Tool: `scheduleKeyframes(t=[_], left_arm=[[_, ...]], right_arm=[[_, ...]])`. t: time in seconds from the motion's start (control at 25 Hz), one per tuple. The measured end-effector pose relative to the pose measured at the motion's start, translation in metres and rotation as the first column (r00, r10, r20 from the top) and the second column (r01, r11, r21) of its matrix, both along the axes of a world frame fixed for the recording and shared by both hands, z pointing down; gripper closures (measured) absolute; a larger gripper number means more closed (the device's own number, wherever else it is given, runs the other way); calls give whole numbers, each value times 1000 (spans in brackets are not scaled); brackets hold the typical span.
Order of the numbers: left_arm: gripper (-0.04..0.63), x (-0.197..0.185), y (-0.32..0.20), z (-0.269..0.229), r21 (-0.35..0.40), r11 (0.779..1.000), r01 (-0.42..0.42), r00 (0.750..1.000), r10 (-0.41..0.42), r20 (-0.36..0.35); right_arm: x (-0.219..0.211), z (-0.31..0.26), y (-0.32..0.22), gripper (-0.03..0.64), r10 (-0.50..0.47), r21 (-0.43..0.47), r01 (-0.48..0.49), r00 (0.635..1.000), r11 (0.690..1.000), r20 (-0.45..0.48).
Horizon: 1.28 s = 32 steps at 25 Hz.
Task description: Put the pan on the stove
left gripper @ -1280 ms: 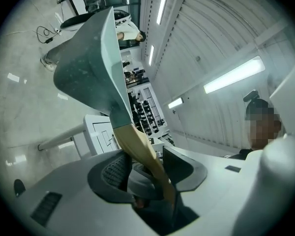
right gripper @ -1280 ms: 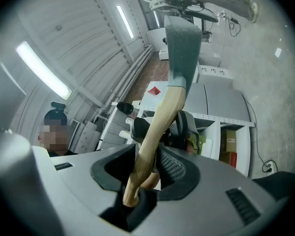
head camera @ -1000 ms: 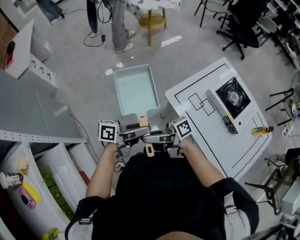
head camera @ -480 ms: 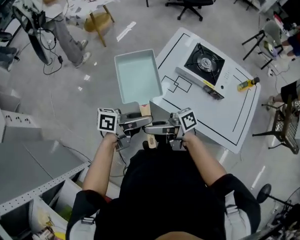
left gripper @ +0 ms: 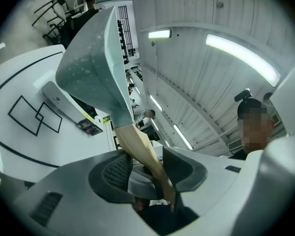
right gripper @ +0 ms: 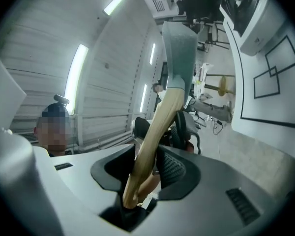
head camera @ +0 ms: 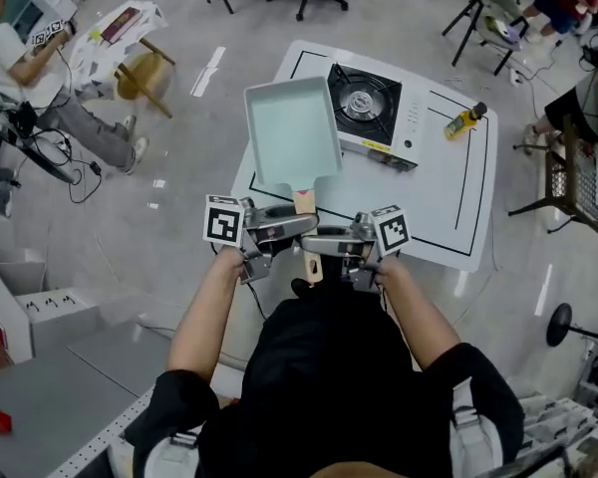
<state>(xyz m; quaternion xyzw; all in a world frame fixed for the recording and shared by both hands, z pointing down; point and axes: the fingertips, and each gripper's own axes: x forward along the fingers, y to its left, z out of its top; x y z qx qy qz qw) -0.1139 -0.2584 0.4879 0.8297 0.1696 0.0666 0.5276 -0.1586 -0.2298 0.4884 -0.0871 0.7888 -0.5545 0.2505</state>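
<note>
I hold a pale teal rectangular pan (head camera: 291, 132) level in the air by its wooden handle (head camera: 305, 205). My left gripper (head camera: 282, 227) and right gripper (head camera: 327, 238) face each other, and both are shut on that handle. The pan hangs over the near-left part of the white table (head camera: 448, 202), just left of the black-topped stove (head camera: 371, 106). In the left gripper view the handle (left gripper: 140, 149) runs up between the ribbed pads to the pan (left gripper: 88, 70). The right gripper view shows the same handle (right gripper: 156, 127), the pan (right gripper: 180, 50) and the stove (right gripper: 248, 11).
A yellow bottle (head camera: 462, 120) lies on the table right of the stove. Black outlines are drawn on the tabletop. A seated person (head camera: 20, 78) and a round stool (head camera: 140, 76) are at the far left, office chairs at the back, a black rack (head camera: 568, 167) at the right.
The view has swung round toward the table. The pan, earlier over bare floor left of the table, now hangs over the table's edge beside the stove. Both grips look unchanged.
</note>
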Motion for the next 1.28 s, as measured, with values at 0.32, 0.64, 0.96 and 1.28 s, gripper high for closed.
scheduleKeyframes(t=[0.32,0.64,0.96,1.28], left_arm=[[396,74,-16,5,25,985,-171,985,171,31],[396,135,-48,25,-1,961,-276,960,276,46],[396,166,-86,64,-50,942,-332,939,335,73],[396,178,-103,85,-79,928,-365,929,369,35]], right_arm=[[69,4,-25,472,169,3,-169,985,986,13],[128,23,-64,474,294,-30,-293,956,956,19],[159,59,-105,472,331,-93,-331,944,939,-16],[170,82,-124,474,367,-123,-368,930,922,-30]])
